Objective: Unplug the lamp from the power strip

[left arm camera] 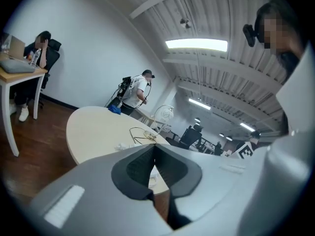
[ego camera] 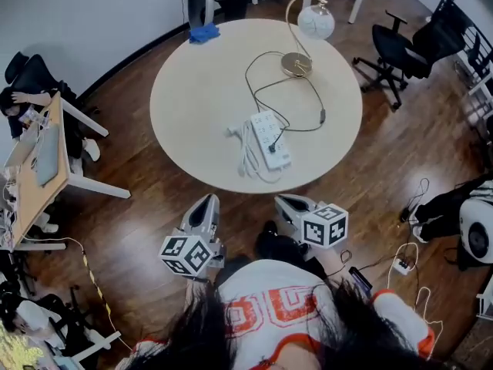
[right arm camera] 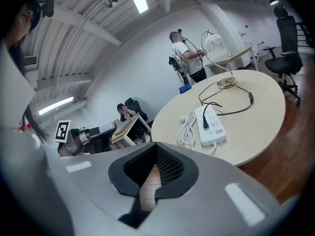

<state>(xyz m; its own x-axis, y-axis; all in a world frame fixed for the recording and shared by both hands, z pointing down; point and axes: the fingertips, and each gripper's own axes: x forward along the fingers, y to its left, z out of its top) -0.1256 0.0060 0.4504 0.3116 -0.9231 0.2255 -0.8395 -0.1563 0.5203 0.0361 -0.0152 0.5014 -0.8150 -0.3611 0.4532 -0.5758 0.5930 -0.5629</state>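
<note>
1. The left gripper (ego camera: pixel 206 200) is held low in front of the person, short of the near edge of the round table (ego camera: pixel 192 91). Its jaws are pressed together at the tips and nothing is between them.
2. The right gripper (ego camera: pixel 290 203) sits just to the right of it, also short of the table's near edge. Its jaws are closed tip to tip and empty.
3. The white power strip (ego camera: pixel 271 139) lies flat on the near half of the table, a little right of centre. It is well apart from both grippers.
4. The strip's own white cord (ego camera: pixel 248 151) lies in loose loops against its left side.
5. A black plug (ego camera: pixel 271 147) is seated in a socket in the near half of the strip.
6. From the plug a black cable (ego camera: pixel 258 91) runs out to the right through a small inline switch (ego camera: pixel 323 116). It then curves to the far side and loops back to the lamp.
7. The lamp (ego camera: pixel 296 64) stands upright at the far right of the table. It has a round brass-coloured base, a thin arched stem and a white globe shade hanging near the far edge.
8. A blue cloth (ego camera: pixel 204 33) lies at the table's far edge, left of the lamp.
9. On the wooden floor (ego camera: pixel 154 230), a black office chair (ego camera: pixel 408 48) stands to the far right of the table. A desk (ego camera: pixel 38 168) with a seated person (ego camera: pixel 31 83) stands to the left.
10. Another person (right arm camera: pixel 186 58) stands beyond the table's far edge.
</note>
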